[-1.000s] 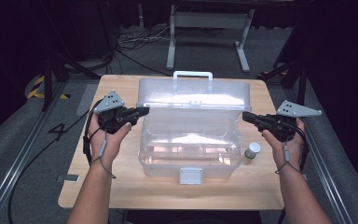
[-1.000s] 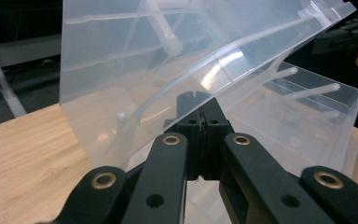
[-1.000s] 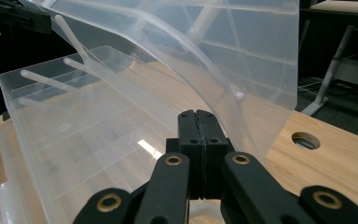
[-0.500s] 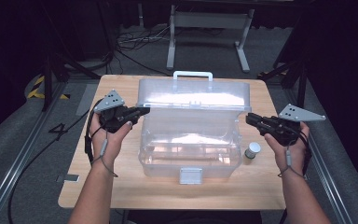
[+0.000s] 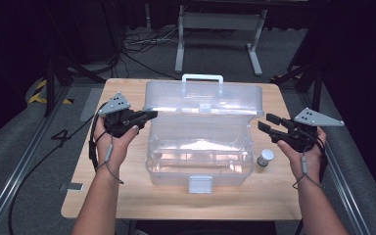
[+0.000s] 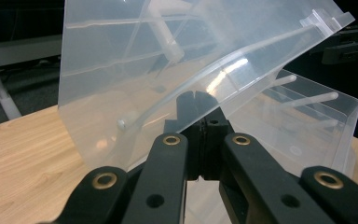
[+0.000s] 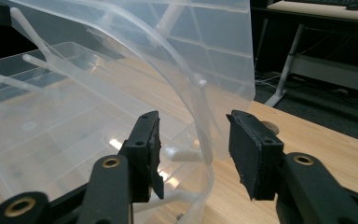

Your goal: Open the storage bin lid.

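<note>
The big see-through plastic box (image 5: 200, 147) looks light, thin and bendy – its raised lid (image 6: 177, 60) is pinched at the edge in the left gripper (image 6: 197, 100), jaws squeezed tight. The right gripper (image 7: 193, 142) has just been opening – the lid's other edge stands between its wide jaws, no pad pressing it

Clear box (image 5: 200, 142), black fingers (image 7: 144, 144)

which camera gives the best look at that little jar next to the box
The high view: the jar stands whole on the table, just right of the box. In the right gripper view only its top peeks from behind a gripper pad.
</note>
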Demonstrator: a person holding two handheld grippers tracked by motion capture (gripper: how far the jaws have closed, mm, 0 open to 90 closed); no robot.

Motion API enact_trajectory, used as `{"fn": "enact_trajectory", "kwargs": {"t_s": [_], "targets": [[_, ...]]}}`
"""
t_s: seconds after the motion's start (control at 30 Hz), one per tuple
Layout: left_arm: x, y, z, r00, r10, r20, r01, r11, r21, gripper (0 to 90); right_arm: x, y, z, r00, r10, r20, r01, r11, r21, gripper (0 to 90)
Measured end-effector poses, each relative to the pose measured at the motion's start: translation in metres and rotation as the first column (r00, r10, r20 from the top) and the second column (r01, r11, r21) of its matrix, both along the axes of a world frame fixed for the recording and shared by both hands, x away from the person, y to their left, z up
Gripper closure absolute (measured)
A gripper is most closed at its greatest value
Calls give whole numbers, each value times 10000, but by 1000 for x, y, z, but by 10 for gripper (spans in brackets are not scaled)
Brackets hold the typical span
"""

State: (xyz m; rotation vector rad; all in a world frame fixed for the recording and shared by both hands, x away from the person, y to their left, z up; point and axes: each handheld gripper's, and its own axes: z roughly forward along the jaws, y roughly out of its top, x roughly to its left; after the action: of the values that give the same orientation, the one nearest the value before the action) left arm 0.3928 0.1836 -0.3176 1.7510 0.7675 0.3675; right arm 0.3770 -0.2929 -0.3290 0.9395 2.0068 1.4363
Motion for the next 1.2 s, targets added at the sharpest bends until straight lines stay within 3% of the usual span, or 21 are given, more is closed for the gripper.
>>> {"fn": "enact_trajectory", "kwargs": {"t_s": [0.4, 0.5, 0.6, 0.97, 1.07, 1.2], "targets": [[2, 1, 1, 9999, -99, -94, 98, 9999, -42, 897, 14, 14, 3, 9993, -347, 112, 344, 9990, 272, 391], [2, 1, 1, 9999, -111, -110, 110, 9999, -61, 896, 16, 18, 3, 9995, -313, 78, 311, 9993, 199, 428], [2, 1, 1, 9998, -116, -138, 115, 9999, -70, 896, 19, 25, 2, 9968, -774, 177, 769, 9967, 278, 446], [2, 1, 1, 9997, -152, -175, 150, 9998, -116, 896, 30, 40, -3, 9889, -1430, 415, 1421, 9896, 229, 452], [2, 1, 1, 9997, -164, -177, 162, 9998, -116, 895, 29, 43, -2, 9830, -1627, 853, 1599, 9864, 393, 441], [2, 1, 1, 9996, -182, -195, 180, 9998, -118, 895, 28, 45, -1, 9680, -2097, 1381, 2018, 9770, 690, 468]]}}
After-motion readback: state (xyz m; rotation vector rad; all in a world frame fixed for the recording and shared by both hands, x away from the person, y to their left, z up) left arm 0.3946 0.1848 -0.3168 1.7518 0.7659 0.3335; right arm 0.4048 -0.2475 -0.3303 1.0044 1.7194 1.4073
